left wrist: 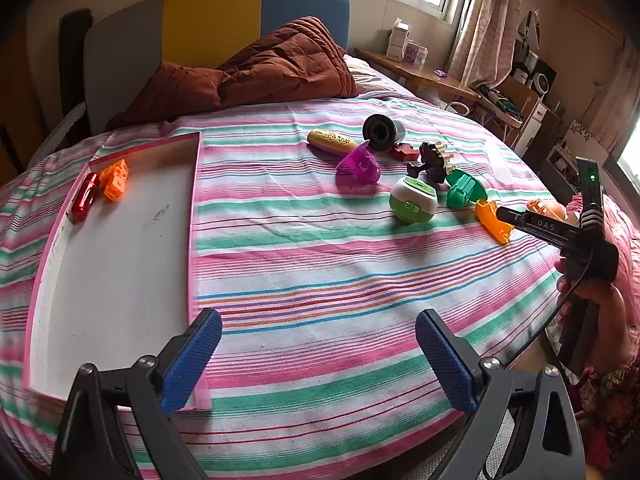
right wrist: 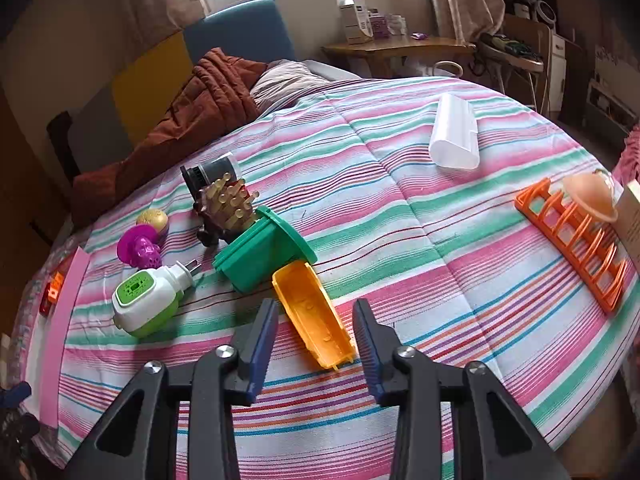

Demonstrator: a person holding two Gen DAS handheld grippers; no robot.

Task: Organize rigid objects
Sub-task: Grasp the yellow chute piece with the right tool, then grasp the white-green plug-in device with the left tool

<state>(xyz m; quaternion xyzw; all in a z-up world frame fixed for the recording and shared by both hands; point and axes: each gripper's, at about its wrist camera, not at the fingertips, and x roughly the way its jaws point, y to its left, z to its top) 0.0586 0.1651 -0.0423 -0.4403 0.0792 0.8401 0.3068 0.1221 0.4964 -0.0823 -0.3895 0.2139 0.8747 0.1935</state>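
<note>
Already in the pink-rimmed tray (left wrist: pixel 120 264): red bottle (left wrist: pixel 85 197), orange block (left wrist: pixel 115 179); both grippers (left wrist: pixel 318 354) (right wrist: pixel 316 334) agape, empty.

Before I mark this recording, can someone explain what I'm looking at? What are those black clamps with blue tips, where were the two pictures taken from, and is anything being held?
No robot here: a person holds a hand-operated two-finger gripper in each hand, each with a fisheye camera looking along its fingers. One picture is from the left gripper, the other from the right gripper. The left view also shows the right one from the side, with the hand gripping it.

Both look down on a bed with a striped sheet. A pink-edged tray already holds a red bottle and an orange block. Loose items include a green-and-white plug-in device, a green plastic piece, a purple toy and an orange rack.

The left gripper is open and empty. The right one's fingers straddle a yellow-orange tub without pressing it.
</note>
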